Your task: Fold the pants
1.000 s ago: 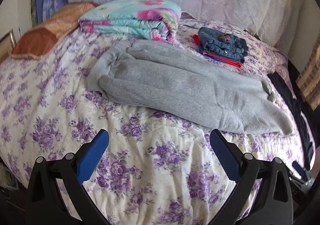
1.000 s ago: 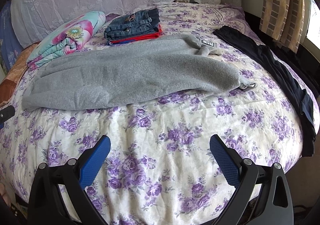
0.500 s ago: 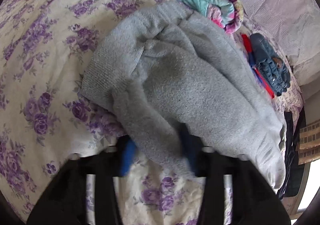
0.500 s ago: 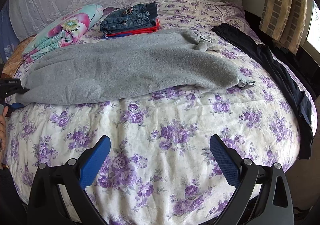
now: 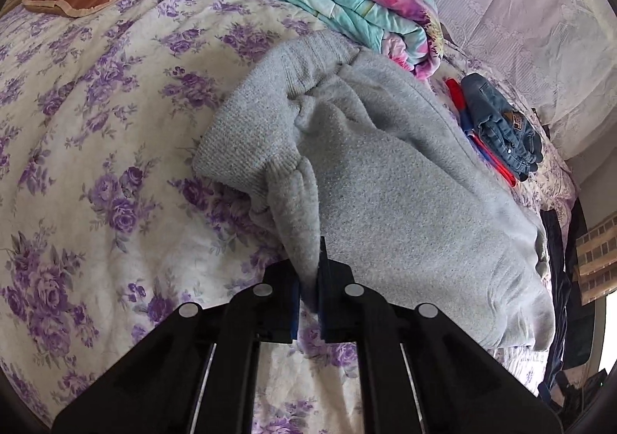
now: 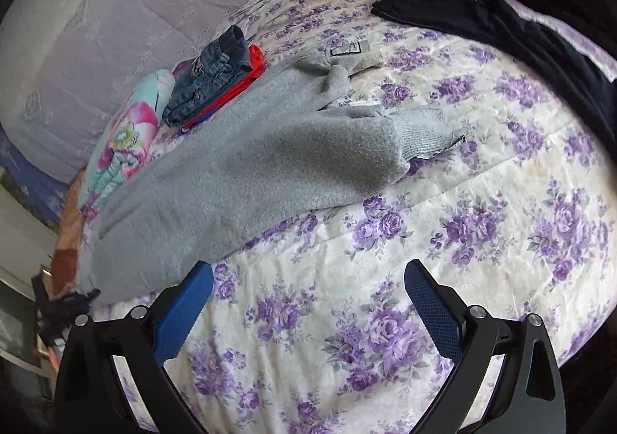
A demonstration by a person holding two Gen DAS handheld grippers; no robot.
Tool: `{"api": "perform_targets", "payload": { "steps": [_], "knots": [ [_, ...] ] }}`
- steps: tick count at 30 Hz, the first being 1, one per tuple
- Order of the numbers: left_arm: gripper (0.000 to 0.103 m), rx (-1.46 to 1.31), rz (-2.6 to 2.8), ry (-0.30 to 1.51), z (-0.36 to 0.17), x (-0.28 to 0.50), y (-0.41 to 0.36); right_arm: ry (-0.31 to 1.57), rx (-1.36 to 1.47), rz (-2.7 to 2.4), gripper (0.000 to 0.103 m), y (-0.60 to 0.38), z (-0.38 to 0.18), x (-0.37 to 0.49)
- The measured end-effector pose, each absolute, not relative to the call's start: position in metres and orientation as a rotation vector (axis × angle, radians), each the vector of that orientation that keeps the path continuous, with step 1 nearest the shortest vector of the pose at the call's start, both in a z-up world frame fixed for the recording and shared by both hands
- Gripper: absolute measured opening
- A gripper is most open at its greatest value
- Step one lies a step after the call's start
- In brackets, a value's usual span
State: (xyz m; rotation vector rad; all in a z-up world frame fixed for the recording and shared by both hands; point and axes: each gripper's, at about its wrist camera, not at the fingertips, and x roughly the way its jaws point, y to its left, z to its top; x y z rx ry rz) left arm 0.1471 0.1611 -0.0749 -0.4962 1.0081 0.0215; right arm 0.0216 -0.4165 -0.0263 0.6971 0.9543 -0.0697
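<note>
The grey pants (image 5: pixel 385 179) lie lengthwise across the bed (image 5: pixel 96 164), and the left gripper (image 5: pixel 308 295), its jaws just closed, pinches one end's near edge, while the right gripper (image 6: pixel 308 303) hangs wide apart near the other end, likely to grab there.

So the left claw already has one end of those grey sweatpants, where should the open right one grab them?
Probably the ribbed cuff at the free end of the grey sweatpants. It lies flat and uncovered on the bedspread, pointing away from the pinched end, so the right gripper could come in low from the near bed edge. The left gripper is shut on the other end.
</note>
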Motion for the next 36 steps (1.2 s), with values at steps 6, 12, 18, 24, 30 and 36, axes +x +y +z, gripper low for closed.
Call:
{"api": "perform_targets", "payload": {
  "steps": [6, 12, 18, 24, 30, 36],
  "knots": [
    [0.006, -0.521, -0.007, 1.039, -0.088, 0.154, 0.167, 1.003, 0.768, -0.23, 0.1, -0.45, -0.063, 0.059],
    [0.006, -0.514, -0.009, 1.062, -0.097, 0.165, 0.167, 0.949, 0.85, -0.156, 0.01, -0.466, -0.085, 0.098],
    [0.006, -0.495, -0.019, 1.043, -0.082, 0.151, 0.165, 0.941, 0.855, -0.119, 0.009, -0.483, -0.046, 0.101],
    [0.006, -0.509, -0.03, 1.033, -0.07, 0.106, 0.171, 0.984, 0.827, -0.09, 0.009, -0.487, -0.035, 0.046],
    [0.006, -0.459, -0.008, 1.109, -0.103, 0.106, 0.164, 1.041, 0.855, -0.137, 0.009, -0.484, -0.093, 0.032],
    [0.047, -0.334, -0.017, 1.018, -0.063, 0.077, 0.16, 1.018, 0.642, -0.284, 0.071, -0.467, -0.044, 0.01]
  ]
}}
